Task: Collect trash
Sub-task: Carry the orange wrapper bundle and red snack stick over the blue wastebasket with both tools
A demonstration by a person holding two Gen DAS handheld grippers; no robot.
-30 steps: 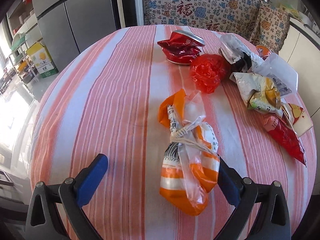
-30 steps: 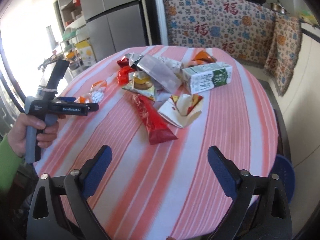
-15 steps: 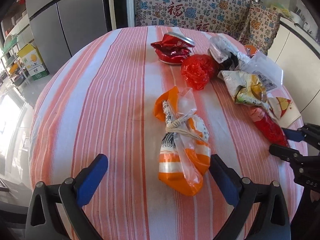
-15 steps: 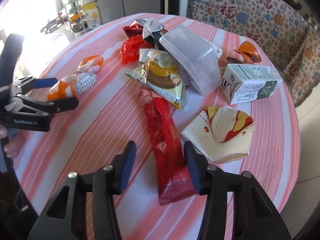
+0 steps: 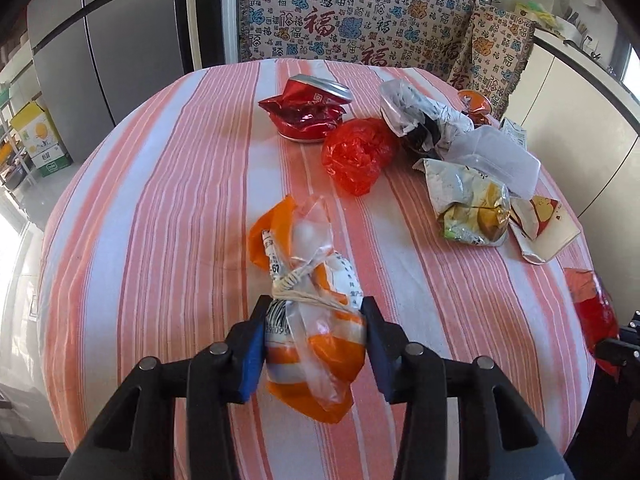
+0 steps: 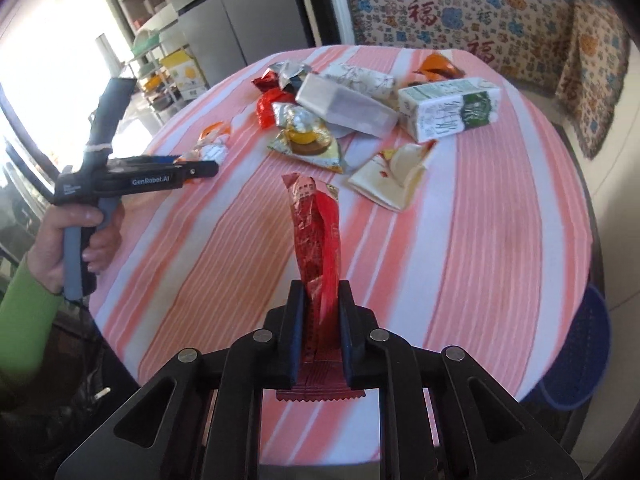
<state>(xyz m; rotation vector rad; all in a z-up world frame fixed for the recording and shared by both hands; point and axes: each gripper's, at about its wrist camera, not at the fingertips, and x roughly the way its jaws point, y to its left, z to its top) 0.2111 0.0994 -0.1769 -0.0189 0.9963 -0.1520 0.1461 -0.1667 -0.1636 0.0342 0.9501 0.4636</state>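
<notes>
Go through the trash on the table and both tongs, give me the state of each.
Left tongs: shut on orange bag.
Right tongs: shut on red wrapper.
Orange bag: tied, lying on the table.
Red wrapper: lifted, sticking up.
Milk carton: on its side.
Red can: crushed.

Two close fisheye views along each tongs, low over one shared striped table [image 5: 168,216].

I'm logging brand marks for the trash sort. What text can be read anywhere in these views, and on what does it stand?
"GenRobot.AI": white letters on the side of the left gripper.
"福": repeated on the patterned cloth behind the table.
Digits, partly "2809": by the barcode on the orange-and-white bag; incomplete.
Milk carton print: too blurred.
Red wrapper print: unreadable.
</notes>
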